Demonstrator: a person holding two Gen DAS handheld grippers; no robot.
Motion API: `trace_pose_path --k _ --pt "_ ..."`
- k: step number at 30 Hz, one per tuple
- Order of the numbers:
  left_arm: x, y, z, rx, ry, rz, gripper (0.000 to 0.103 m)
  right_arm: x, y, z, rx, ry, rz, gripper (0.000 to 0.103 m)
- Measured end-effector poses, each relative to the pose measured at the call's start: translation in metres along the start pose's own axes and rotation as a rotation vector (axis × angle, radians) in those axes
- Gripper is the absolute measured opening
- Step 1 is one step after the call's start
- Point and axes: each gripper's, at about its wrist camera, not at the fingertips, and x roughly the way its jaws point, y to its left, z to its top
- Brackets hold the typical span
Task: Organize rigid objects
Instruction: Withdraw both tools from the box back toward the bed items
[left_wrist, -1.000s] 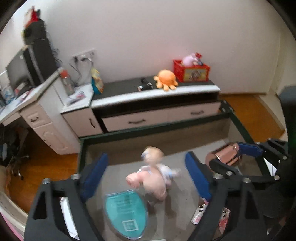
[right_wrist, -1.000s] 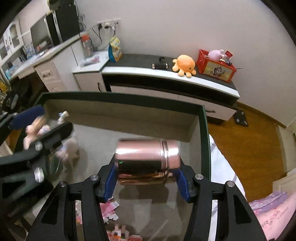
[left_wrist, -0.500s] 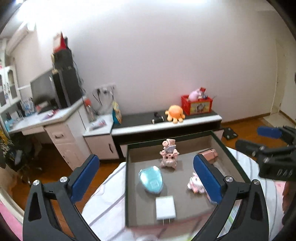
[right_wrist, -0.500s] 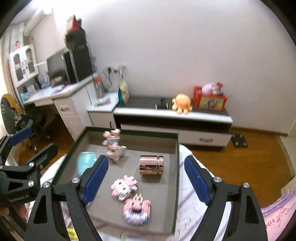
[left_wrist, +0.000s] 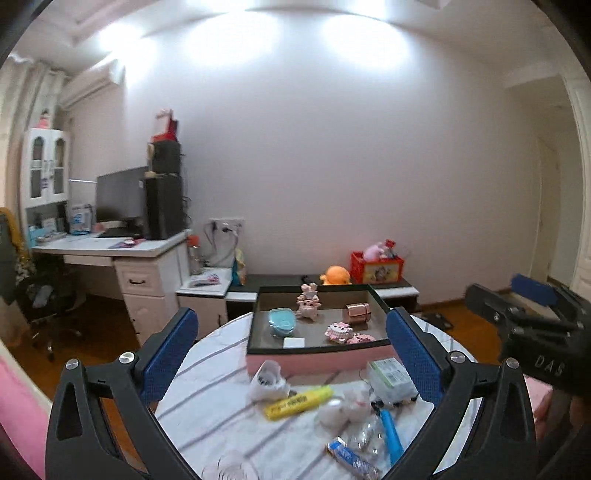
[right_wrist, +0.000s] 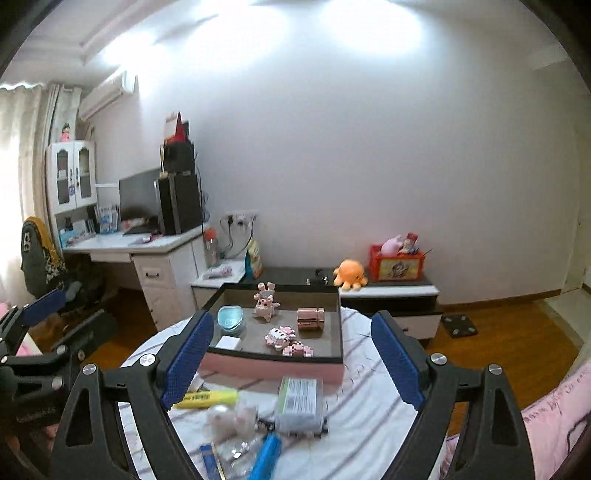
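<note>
Both grippers (left_wrist: 291, 350) (right_wrist: 291, 354) pulled back w/ jaws wide and empty, copper can (right_wrist: 311, 318) left in tray (right_wrist: 273, 363), prob done w/ it.

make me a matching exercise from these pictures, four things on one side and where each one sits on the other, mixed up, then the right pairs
Things:
1. copper canister
2. yellow highlighter
3. orange octopus plush
4. teal case

Places:
A. on the low cabinet against the wall, left of the red box
B. on the striped tablecloth, in front of the tray
C. inside the tray, right side
D. inside the tray, left side

Pairs: 1-C, 2-B, 3-A, 4-D
</note>
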Motion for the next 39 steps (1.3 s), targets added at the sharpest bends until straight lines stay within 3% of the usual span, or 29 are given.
trace_pose_path --k 3,6,15,30,39 --pt "-0.024 0.000 -0.008 0.012 -0.001 -0.017 0.103 -0.025 0.003 -0.013 0.021 -0.016 -0.018 0.089" --pt "-0.039 -0.001 -0.008 0.039 -0.019 0.014 0.103 -0.042 0.003 -0.019 0.031 -0.026 -0.034 0.089" --pt "-0.058 0.001 -0.009 0.047 -0.039 0.033 0.103 -0.060 0.007 -0.021 0.017 -0.054 -0.064 0.089" --pt "-0.036 0.010 -0.016 0.041 0.004 0.075 0.103 -0.055 0.009 -0.030 0.022 -0.035 -0.071 0.089" --pt "0.011 0.026 -0.037 0.026 0.111 0.100 0.103 -0.008 -0.005 -0.045 0.027 0.074 -0.095 0.089"
